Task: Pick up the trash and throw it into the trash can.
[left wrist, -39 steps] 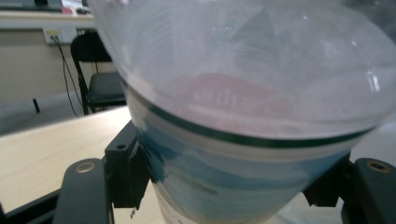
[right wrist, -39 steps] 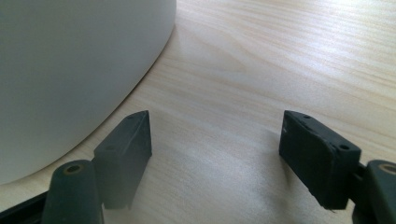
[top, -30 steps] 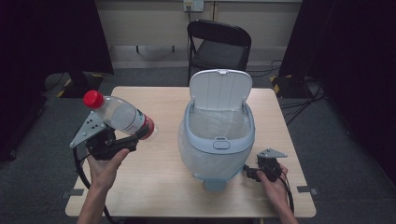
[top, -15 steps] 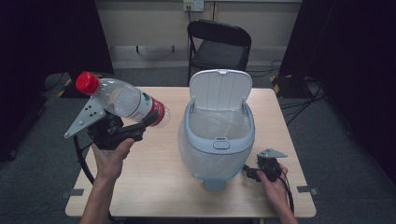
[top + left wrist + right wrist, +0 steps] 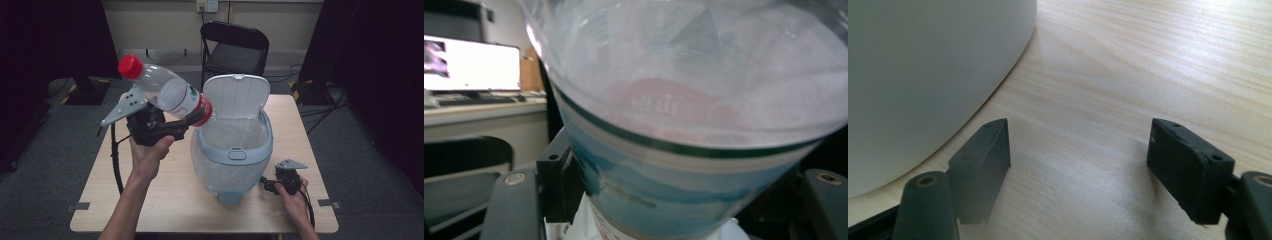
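Note:
A clear plastic bottle (image 5: 167, 91) with a red cap and red label band is held tilted in the air, cap up and to the left, its base near the rim of the bin. My left gripper (image 5: 192, 119) is shut on its lower end; in the left gripper view the bottle (image 5: 684, 115) crowds the lens between the black jaws. The pale blue bin (image 5: 232, 150) stands mid-table with its lid raised and a clear liner inside. My right gripper (image 5: 267, 186) rests low on the table by the bin's right base, open with nothing between its fingers (image 5: 985, 160); the bin wall (image 5: 923, 75) is at its left.
The wooden table (image 5: 165, 200) has bare room in front and to the left of the bin. A black folding chair (image 5: 235, 47) stands behind the table. Cables trail from both grippers. A lit monitor (image 5: 471, 62) is far off in the left gripper view.
My left gripper has carried the bottle up and to the right, from over the table's left side to the bin's rim. The right gripper has stayed put.

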